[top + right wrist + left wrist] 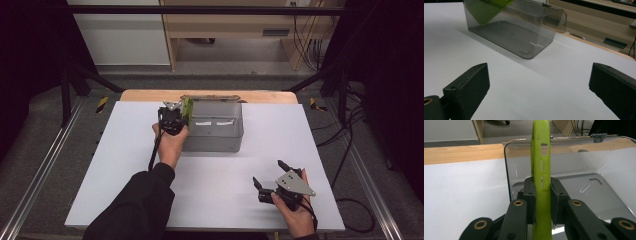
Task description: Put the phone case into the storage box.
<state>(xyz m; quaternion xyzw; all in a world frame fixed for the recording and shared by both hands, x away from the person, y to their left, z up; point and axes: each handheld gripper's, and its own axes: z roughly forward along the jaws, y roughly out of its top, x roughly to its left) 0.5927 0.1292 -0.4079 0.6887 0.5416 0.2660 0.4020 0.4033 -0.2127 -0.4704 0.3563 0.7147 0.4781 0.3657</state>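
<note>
right gripper [267, 172]: nearest, low on the right side of the desk, held in the person's right hand [296, 216]. Jaws spread wide, nothing between them. Grey three-cornered plate on top, cable trailing behind the hand.
right gripper view: two black jaws far apart at the bottom corners, bare white sheet between. Box sits farther off, upper left of that view, with the green case showing through its near wall.
desk [215, 200]: white sheet over a wooden top; a strip of wood shows along the far edge.
left forearm: dark sleeve [135, 205] comes in from the bottom, running up to the left hand [171, 142].
left gripper [180, 114]: mid-desk, at the left end of the box, well apart from the right gripper. Jaws nearly closed, pads pressing both flat faces of the case.
phone case [541, 170]: lime green, soft-looking, with side cutouts. Held edge-on and upright between the pads, upper part rising above the jaws. Sits over the box's left end wall; whether it touches the rim, can't tell.
box [215, 132]: clear smoky plastic, rectangular, top open, standing on the white sheet at the centre of the desk. Lid swung back on its far side.
box interior [584, 195]: bare floor visible in the left gripper view.
beyond desk: grey floor, wooden furniture [240, 30], cables [310, 45] at right.
</note>
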